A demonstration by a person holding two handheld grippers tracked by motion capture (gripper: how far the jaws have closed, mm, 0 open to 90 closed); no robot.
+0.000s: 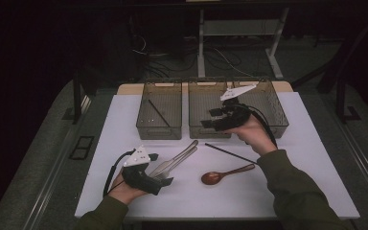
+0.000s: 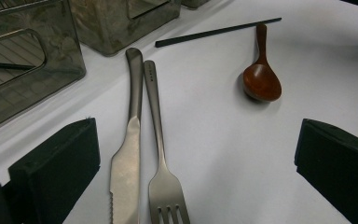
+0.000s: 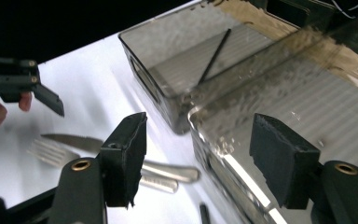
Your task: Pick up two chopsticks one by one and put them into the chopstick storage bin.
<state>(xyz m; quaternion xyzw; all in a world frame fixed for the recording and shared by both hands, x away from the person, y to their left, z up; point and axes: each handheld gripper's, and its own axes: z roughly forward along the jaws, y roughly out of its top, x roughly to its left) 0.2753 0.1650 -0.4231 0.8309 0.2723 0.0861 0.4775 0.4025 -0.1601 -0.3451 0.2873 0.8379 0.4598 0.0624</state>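
Knife (image 2: 127, 154) and fork (image 2: 161, 158) lie side by side on the white table (image 1: 124, 120), handles touching and pointing toward the bins, blade and tines toward the person. Both sit between the spread jaws of the left gripper (image 1: 163, 168), which rests low at the table's near left; jaws wide apart, nothing pinched, pads clear of both pieces.

Right gripper (image 1: 212, 118) is held up over the near wall of the middle bin (image 1: 206, 130), tilted leftward. Jaws parted, nothing between them; the gap frames the bin's rim in the right gripper view.

One black chopstick (image 1: 230, 153) lies flat on the table just in front of the middle bin, slanting toward the right hand's sleeve. Beside it, nearer the person, a brown wooden spoon (image 1: 220, 175), bowl to the left, handle toward the chopstick's far end.

Left bin (image 1: 159, 129) holds a second chopstick (image 1: 158, 112), lying diagonally on its floor. A third bin (image 1: 275, 115) stands right of the middle one, partly behind the right hand.
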